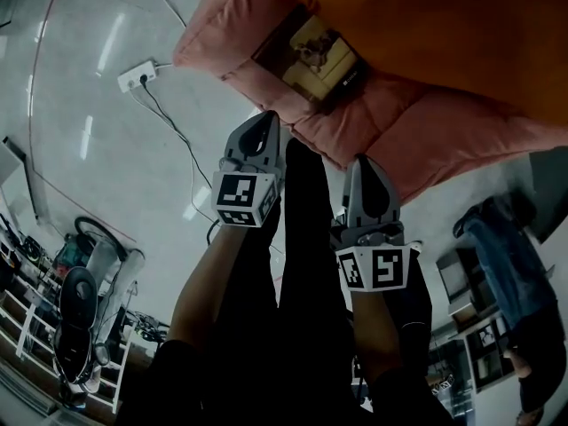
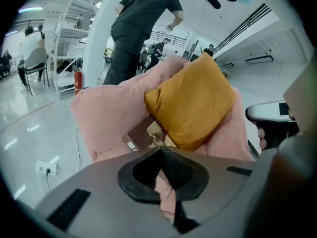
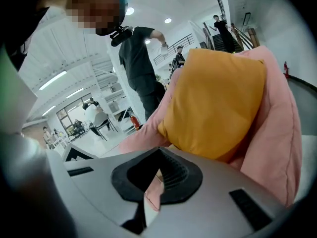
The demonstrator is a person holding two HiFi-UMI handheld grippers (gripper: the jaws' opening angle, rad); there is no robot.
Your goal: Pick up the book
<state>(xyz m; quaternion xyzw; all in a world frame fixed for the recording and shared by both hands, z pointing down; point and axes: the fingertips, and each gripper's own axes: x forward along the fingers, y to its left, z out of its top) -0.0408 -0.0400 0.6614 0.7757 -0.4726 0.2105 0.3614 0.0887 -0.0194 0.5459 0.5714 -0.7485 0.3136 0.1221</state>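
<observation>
As the book (image 1: 312,56) lies ahead, left gripper (image 1: 265,121) and right gripper (image 1: 366,165) hover short; both clenched.

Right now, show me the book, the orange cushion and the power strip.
book (image 1: 312,59): head view, middle of its cover.
orange cushion (image 1: 444,25): head view, middle of its visible face.
power strip (image 1: 138,75): head view, middle of its white body.

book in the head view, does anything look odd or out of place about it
Yes. The book lies askew on a pink cushion, with one end tucked under the orange pillow. So it is partly covered and does not sit on a flat, firm surface. No damage shows.
</observation>
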